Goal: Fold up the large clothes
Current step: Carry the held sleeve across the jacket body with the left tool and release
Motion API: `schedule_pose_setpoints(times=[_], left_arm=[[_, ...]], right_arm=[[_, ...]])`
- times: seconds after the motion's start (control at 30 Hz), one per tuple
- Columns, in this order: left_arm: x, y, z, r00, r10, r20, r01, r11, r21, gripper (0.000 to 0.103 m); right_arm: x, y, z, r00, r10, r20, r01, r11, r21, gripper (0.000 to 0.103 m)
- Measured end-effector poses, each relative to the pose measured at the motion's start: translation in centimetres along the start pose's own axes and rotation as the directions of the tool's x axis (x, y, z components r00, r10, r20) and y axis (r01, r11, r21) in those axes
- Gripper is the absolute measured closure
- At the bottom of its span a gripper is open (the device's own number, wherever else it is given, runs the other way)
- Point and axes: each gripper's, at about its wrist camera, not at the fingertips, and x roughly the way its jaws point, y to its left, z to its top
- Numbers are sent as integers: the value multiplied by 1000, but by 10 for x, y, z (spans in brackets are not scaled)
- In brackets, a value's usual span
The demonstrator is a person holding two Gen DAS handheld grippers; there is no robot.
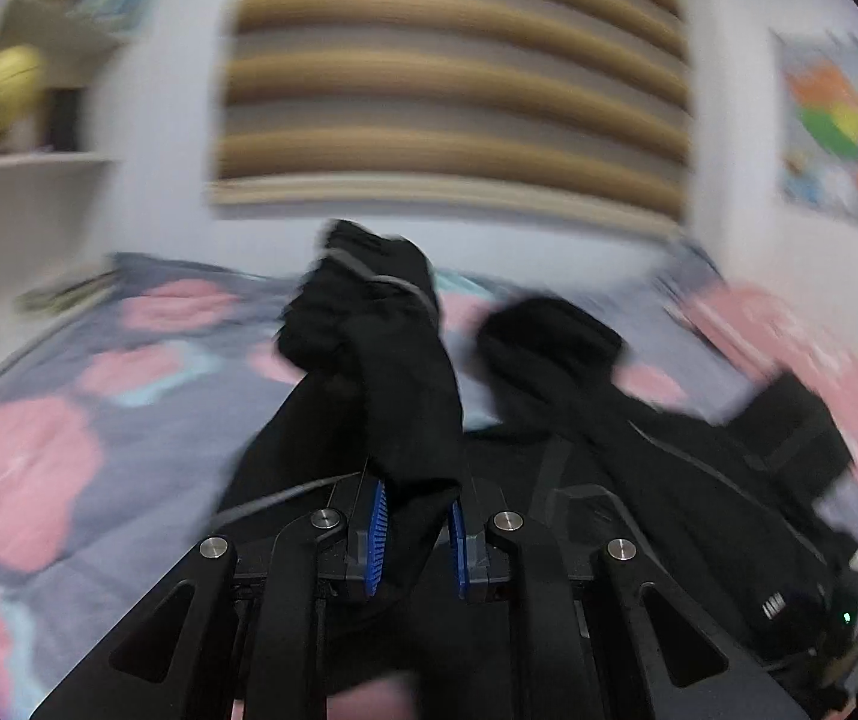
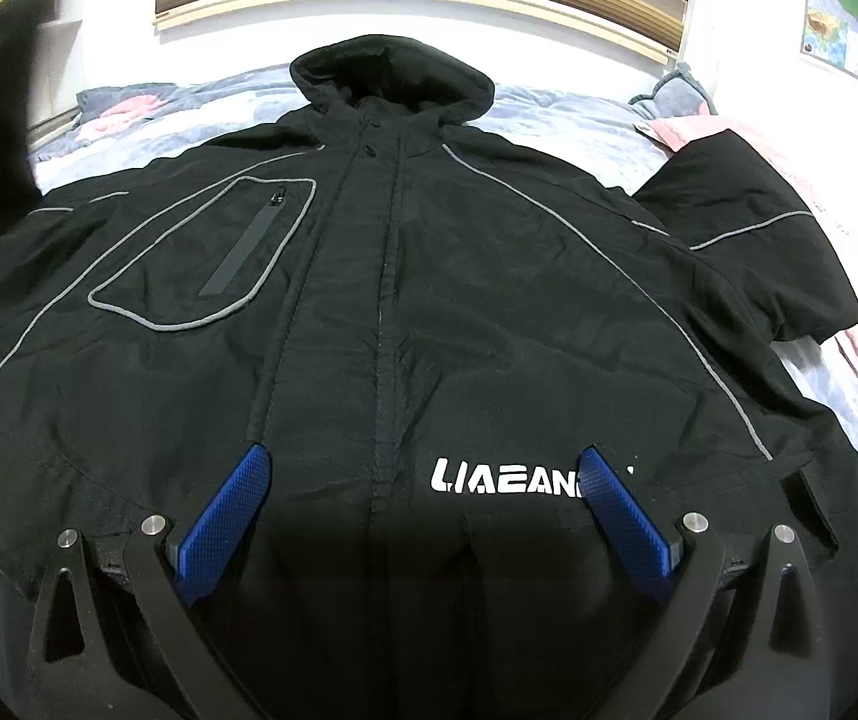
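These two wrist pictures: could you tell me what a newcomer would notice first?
A black hooded jacket lies face up across a flowered bedspread, filling the right wrist view, with white lettering low on its front. The right gripper hangs over it with jaws wide open. In the blurred left view, the left gripper is clamped on a bunched sleeve lifted off the bed.

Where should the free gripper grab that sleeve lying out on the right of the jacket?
Probably at the sleeve cuff end, coming from the outer right side: it lies flat and free past the black jacket body on the bed. The right gripper hangs open.
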Motion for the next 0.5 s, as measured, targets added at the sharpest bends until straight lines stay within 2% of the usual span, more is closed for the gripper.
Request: schedule_pose_setpoints(times=[0.07,0.13,0.17,0.27,0.3,0.37,0.4,0.43,0.5], left_arm=[[39,-35,-10,992,-51,-112,57,997,55,86],[75,-56,-23,971,-81,-226,99,993,71,86],[87,-63,-32,957,-92,-275,116,991,72,86],[130,-81,-67,887,-95,-451,145,987,76,83],[135,-86,-75,878,-87,-471,148,984,95,82],[130,-94,-75,885,-83,-458,155,981,121,74],[124,-96,-73,879,-112,-464,180,978,105,53],[120,-98,-71,874,-143,-465,203,976,82,42],[101,-99,-63,883,-182,-433,227,973,52,42]], right_arm=[[0,-1,0,1000,5,2,-5,1000,3,0],[0,-2,0,1000,9,4,-9,1000,6,0],[0,-2,-1,1000,11,6,-11,1000,7,0],[-1,-3,0,1000,19,11,-19,1000,13,0],[-1,-4,0,1000,23,12,-23,1000,15,0],[0,-4,0,1000,23,9,-23,1000,15,0],[0,-3,0,1000,22,7,-22,1000,13,0],[0,-3,0,1000,20,1,-20,1000,11,0],[2,-3,2,1000,21,-23,-21,1000,4,0]])
